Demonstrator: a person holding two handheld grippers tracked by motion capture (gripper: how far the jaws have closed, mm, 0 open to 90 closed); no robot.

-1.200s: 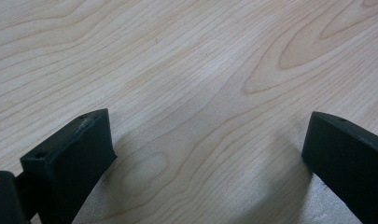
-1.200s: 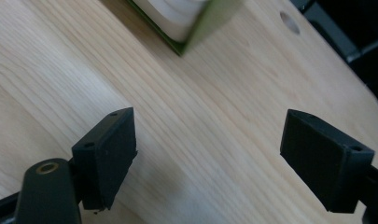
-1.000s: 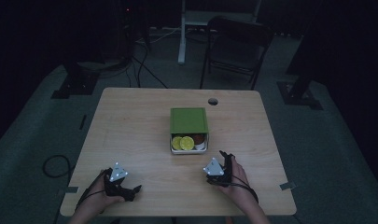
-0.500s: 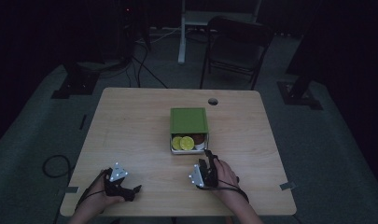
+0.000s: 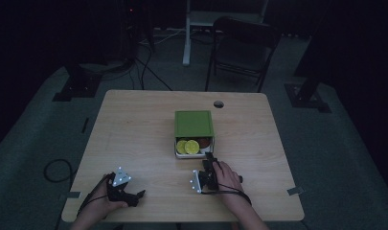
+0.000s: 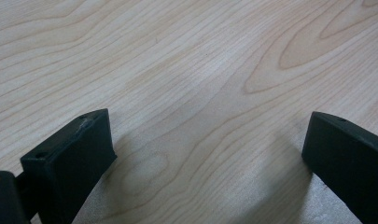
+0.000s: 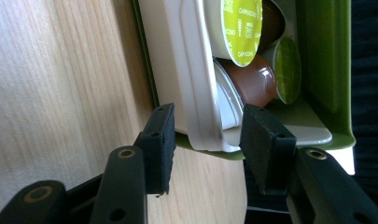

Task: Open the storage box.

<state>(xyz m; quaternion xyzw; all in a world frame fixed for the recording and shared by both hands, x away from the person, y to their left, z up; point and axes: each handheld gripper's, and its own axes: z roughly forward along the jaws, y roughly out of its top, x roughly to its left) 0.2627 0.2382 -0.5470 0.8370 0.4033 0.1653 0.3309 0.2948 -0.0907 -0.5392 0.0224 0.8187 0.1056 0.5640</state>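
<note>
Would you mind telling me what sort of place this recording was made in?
Probably a dim lab or recording studio: a lone wooden table on grey carpet, dark stand bases and trailing cables around it, and a folding chair behind.

High view dim, murky; gripper views bright, sharp, soft shadows.

The left gripper (image 5: 134, 197) rests low by the worktop's near left corner, jaws spread wide — the left hand (image 5: 105, 203) wrapped behind it. The right gripper (image 5: 209, 160), rolled sideways in the right hand (image 5: 227, 177), sits near the near edge's middle, jaws parted.
</note>
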